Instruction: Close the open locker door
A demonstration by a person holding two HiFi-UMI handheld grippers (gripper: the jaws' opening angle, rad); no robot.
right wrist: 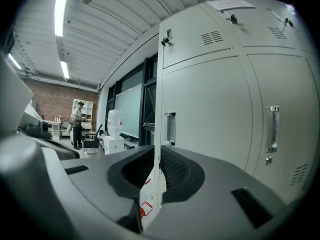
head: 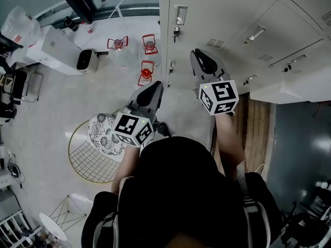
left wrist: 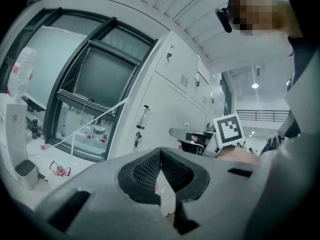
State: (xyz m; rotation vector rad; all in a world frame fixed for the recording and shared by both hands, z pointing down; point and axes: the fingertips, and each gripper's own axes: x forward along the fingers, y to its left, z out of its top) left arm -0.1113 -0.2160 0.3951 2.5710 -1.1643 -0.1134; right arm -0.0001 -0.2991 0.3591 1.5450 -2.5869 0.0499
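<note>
A bank of pale grey lockers (head: pixel 222 14) fills the upper right of the head view. At its right a white panel (head: pixel 289 91) juts out from the bank; it looks like an open door seen from above. My right gripper (head: pixel 200 58) hovers in front of the lockers, left of that panel, touching nothing. In the right gripper view its jaws (right wrist: pixel 159 149) stand all but together with nothing between them, facing shut doors with handles (right wrist: pixel 170 128). My left gripper (head: pixel 152 91) is lower and further left, over the floor, shut and empty (left wrist: pixel 160 153).
Three red wire stands (head: pixel 147 71) sit on the floor by the lockers' left end. A round gold wire basket with a patterned cushion (head: pixel 93 159) is at my left. A white unit (head: pixel 54 50) stands by the window. A person (right wrist: pixel 77 124) stands far off.
</note>
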